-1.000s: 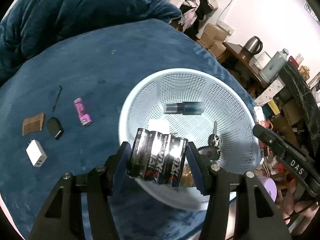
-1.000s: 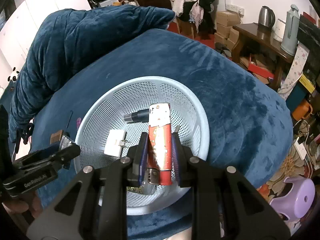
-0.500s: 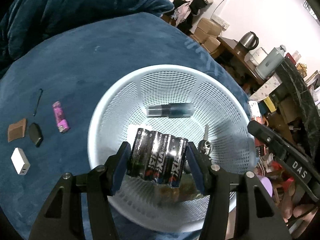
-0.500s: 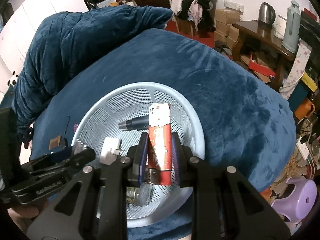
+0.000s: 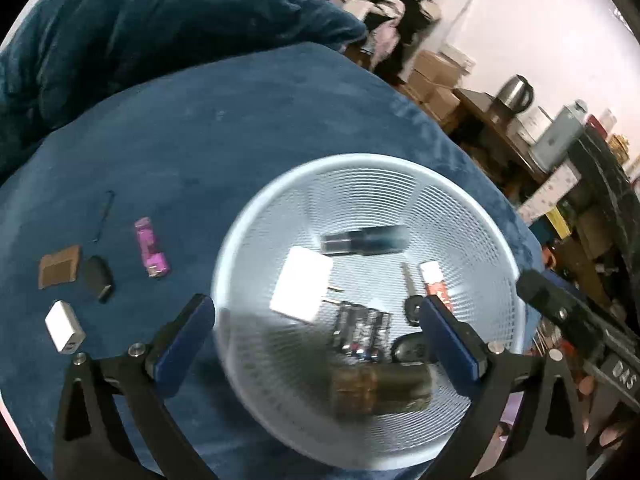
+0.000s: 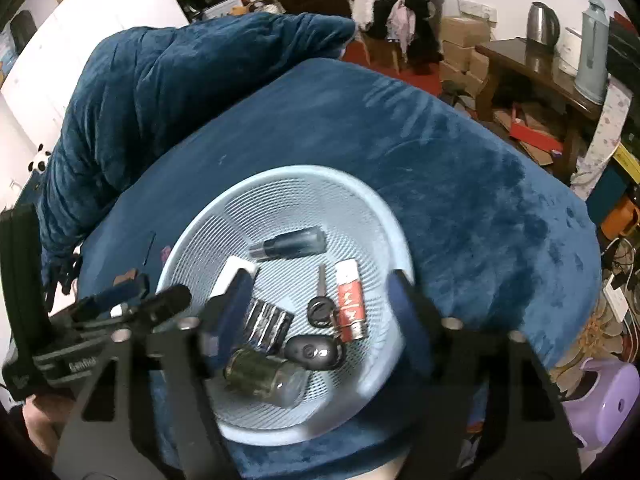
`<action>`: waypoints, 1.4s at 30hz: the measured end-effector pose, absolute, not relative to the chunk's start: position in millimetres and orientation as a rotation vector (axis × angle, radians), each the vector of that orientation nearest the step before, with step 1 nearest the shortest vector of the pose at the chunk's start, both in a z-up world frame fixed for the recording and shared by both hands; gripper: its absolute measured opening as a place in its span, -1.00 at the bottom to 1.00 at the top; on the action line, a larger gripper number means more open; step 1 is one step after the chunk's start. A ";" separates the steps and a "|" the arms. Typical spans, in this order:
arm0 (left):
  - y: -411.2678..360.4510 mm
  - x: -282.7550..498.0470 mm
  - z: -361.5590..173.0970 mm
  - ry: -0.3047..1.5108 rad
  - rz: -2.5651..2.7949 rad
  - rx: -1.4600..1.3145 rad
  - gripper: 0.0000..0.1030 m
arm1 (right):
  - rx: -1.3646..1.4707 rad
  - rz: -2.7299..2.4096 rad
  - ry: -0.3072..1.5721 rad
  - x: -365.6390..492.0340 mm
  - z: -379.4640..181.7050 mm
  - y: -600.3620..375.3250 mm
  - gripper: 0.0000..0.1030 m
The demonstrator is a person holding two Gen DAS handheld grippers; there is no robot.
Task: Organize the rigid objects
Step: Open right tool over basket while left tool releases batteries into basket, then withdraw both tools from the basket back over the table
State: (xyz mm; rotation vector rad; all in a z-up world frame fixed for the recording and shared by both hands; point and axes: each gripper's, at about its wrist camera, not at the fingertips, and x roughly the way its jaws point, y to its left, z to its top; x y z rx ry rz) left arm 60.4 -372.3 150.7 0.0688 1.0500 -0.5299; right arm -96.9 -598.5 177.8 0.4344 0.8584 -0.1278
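Observation:
The light blue mesh basket (image 5: 360, 158) sits on the blue blanket below both grippers. My left gripper (image 5: 316, 312) is opening wide, with nothing between its pads; the black battery pack (image 5: 362, 334) lies on the basket floor beneath it. My right gripper (image 6: 320, 284) is also opening, and the red lighter (image 6: 351, 306) lies flat in the basket (image 6: 288, 170), free of the pads. A dark spray bottle (image 5: 362, 240), a white charger (image 5: 302, 288), a car key with fob (image 6: 316, 350) and a glass jar (image 6: 264, 376) also lie inside.
On the blanket left of the basket lie a pink lighter (image 5: 151, 254), a brown comb (image 5: 59, 266), a black fob (image 5: 98, 282), a white adapter (image 5: 64, 326) and a thin black pin (image 5: 105, 216). A purple stool (image 6: 604, 392) and a cluttered table (image 6: 540, 64) stand to the right.
Both grippers went from shut to open. The battery pack left the left jaws and the red lighter left the right jaws; both now lie in the basket.

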 end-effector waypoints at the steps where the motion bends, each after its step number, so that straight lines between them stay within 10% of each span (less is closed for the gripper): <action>1: -367.5 60.5 151.5 1.048 -0.517 0.071 0.99 | 0.430 -0.124 0.858 -97.7 178.4 -595.6 0.65; 7: -346.0 57.5 151.8 1.039 -0.467 0.095 0.99 | 0.387 -0.131 0.886 -101.4 177.3 -579.1 0.94; 42: -260.5 48.0 133.7 1.075 -0.365 0.044 0.99 | 0.338 -0.152 0.965 -105.6 164.0 -537.6 0.96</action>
